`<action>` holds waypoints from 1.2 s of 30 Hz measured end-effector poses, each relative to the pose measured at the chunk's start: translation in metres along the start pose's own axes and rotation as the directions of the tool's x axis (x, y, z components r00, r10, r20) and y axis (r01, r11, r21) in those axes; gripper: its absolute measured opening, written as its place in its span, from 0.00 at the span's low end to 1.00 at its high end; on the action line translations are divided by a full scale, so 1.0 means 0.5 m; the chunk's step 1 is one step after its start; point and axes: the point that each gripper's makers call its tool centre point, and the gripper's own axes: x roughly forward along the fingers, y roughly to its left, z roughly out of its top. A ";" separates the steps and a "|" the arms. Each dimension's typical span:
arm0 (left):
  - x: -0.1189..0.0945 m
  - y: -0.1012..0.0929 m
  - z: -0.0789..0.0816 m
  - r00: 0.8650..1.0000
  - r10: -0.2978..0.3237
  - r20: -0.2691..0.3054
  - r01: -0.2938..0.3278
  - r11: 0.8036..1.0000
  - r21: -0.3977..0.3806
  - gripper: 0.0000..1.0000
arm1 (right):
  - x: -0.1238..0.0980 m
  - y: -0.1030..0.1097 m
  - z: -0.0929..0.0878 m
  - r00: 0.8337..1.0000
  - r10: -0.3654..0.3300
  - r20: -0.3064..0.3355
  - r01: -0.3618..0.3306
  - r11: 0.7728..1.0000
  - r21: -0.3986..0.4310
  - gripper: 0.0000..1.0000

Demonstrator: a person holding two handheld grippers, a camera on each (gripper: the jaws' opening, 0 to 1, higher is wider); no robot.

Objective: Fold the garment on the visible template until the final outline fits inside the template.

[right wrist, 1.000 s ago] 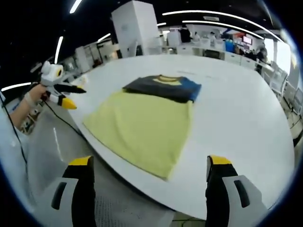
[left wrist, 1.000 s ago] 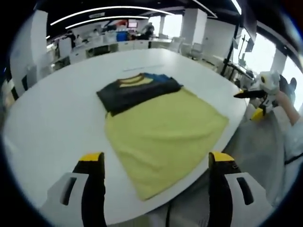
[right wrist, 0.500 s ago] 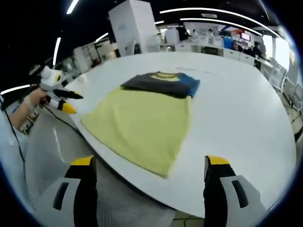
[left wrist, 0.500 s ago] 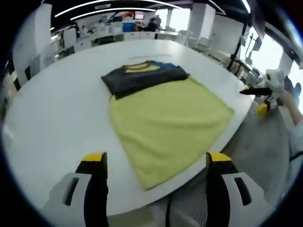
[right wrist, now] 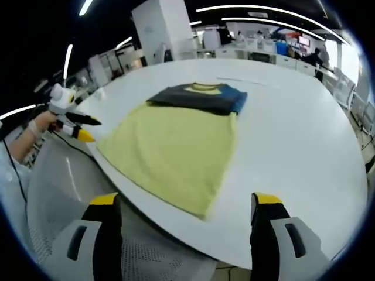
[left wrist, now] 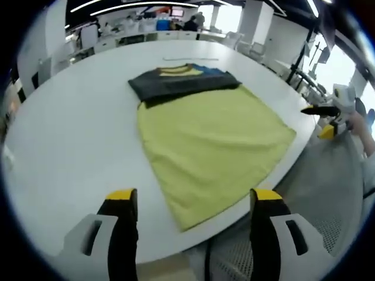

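Observation:
A dark folded garment (left wrist: 181, 82) with a yellow collar and a blue edge lies at the far end of a yellow cloth template (left wrist: 214, 137) on a white round table (left wrist: 70, 129). My left gripper (left wrist: 193, 205) is open and empty, hovering over the near table edge. The right gripper (left wrist: 325, 120) shows off the table's right side, in a hand. In the right gripper view the garment (right wrist: 202, 96) tops the template (right wrist: 170, 146). My right gripper (right wrist: 186, 202) is open and empty short of the table (right wrist: 293, 134). The left gripper (right wrist: 76, 126) hangs at the left.
A grey mesh chair (right wrist: 70, 193) stands below the table edge, and its mesh (left wrist: 328, 193) is seen at the right too. A thin strip (left wrist: 190, 58) lies on the table beyond the garment. Office desks and a white column (right wrist: 158, 29) stand far behind.
Both views have shifted slightly closer and downward as the hands moved. The garment and the template lie as before. Both grippers stay open.

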 end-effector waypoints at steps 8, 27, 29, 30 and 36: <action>0.013 0.000 -0.021 0.999 -0.013 -0.044 0.012 1.000 -0.011 0.65 | 0.019 0.000 -0.010 1.000 0.007 -0.029 -0.007 1.000 -0.001 0.87; 0.019 0.004 -0.052 0.995 -0.014 -0.096 0.009 0.998 -0.055 0.52 | 0.036 0.007 -0.020 0.998 0.046 -0.049 -0.046 0.999 0.006 0.75; 0.019 0.006 -0.055 0.995 -0.008 -0.100 0.002 0.998 -0.063 0.52 | 0.038 0.007 -0.023 0.997 0.048 -0.057 -0.047 0.999 0.007 0.74; 0.020 0.006 -0.057 0.995 -0.006 -0.101 0.000 0.998 -0.065 0.51 | 0.038 0.006 -0.024 0.997 0.048 -0.059 -0.047 0.999 0.008 0.74; 0.017 0.004 -0.061 0.994 -0.009 -0.106 0.001 0.997 -0.080 0.46 | 0.041 0.002 -0.028 0.997 0.035 -0.065 -0.034 0.999 0.008 0.76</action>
